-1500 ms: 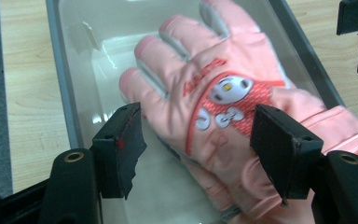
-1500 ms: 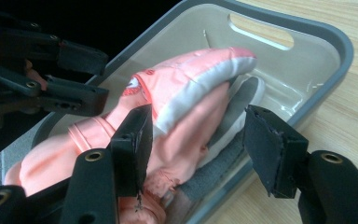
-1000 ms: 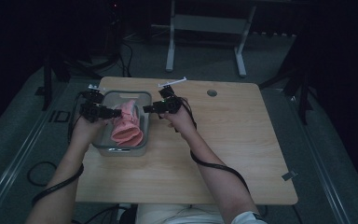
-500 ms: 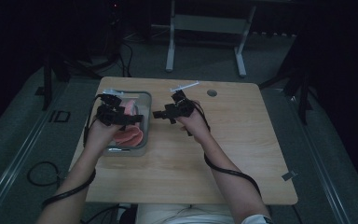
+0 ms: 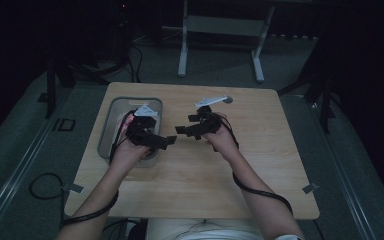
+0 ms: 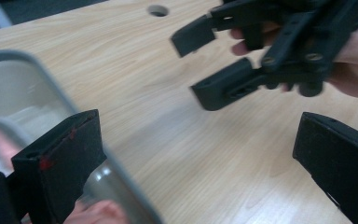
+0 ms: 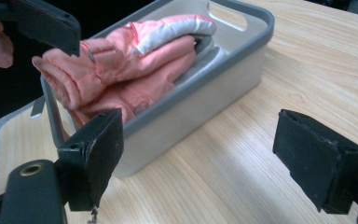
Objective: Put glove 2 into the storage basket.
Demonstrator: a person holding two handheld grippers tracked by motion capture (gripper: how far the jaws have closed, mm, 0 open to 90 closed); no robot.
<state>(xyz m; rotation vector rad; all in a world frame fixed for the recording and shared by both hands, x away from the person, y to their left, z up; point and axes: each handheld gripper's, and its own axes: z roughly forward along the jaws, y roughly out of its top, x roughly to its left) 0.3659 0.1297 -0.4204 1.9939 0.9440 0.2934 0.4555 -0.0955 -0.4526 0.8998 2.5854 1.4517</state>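
Grippers (image 5: 172,135) withdrawn, apparently beside jacket (image 7: 135,60)

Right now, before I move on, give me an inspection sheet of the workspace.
Surface: light wooden table, round hole near far edge.
Job's things: folded pink and white garment lying inside grey plastic bin.
Clutter: nothing seen.
Grippers: left gripper open, empty, at the bin's near right corner; right gripper open, empty, over bare table. Both have just been opening.
Cables: black cables trail along both forearms.
Surroundings: dark room, grey frame legs behind table.

Soft pink cloth garment (image 7: 135,70), matt grey bin (image 7: 200,100), wood-grain table (image 7: 242,158).
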